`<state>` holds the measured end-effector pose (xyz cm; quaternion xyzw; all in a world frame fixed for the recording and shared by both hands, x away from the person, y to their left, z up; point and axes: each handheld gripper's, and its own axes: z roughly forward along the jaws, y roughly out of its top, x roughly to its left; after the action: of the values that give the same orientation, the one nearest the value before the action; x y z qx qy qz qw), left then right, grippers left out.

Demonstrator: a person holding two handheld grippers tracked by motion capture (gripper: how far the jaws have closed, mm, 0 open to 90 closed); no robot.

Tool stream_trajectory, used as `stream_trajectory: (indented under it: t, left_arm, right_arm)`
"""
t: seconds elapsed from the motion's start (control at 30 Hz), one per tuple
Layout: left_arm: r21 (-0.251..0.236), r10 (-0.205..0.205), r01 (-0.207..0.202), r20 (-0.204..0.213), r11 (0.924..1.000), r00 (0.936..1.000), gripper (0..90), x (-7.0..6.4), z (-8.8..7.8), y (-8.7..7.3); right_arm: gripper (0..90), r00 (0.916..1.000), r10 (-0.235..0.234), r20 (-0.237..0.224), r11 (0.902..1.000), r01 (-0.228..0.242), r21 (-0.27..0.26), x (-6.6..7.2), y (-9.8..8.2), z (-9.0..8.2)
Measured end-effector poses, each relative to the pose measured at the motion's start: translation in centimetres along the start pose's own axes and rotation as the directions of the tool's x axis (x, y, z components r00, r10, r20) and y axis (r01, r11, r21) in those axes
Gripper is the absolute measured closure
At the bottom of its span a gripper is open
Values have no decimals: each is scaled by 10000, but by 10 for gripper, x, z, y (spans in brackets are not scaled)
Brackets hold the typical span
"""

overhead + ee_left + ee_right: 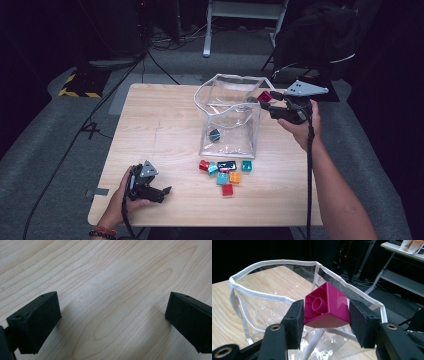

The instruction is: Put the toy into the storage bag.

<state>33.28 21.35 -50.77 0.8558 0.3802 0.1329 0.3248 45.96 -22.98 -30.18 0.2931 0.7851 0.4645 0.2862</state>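
Wooden table [150, 130]: clear bag [230, 117] standing far right of centre; cluster of coloured blocks [226, 172] just near side of it.

Lab: dark room, floor cables [90, 120], hazard tape [79, 86], desk frame [245, 20].

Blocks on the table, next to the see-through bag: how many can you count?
7, huddled on the table before the clear bag: red, light teal, dark blue, teal, teal, orange, red. More may hide underneath.
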Motion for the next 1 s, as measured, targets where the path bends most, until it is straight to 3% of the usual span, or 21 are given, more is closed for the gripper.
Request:
stream_trajectory:
  t: [0.6, 1.0]
  left_arm:
    - [-5, -28, 28, 4, 10000, 10000, 5, 0, 0, 0]
    - [-3, -31, 31, 1, 10000, 10000, 5, 0, 0, 0]
  right_arm:
    - [478, 9998, 110, 169, 9985, -119, 541, 0, 11, 31]
    - [473, 9983, 361, 447, 9963, -395, 764, -1, 10, 42]
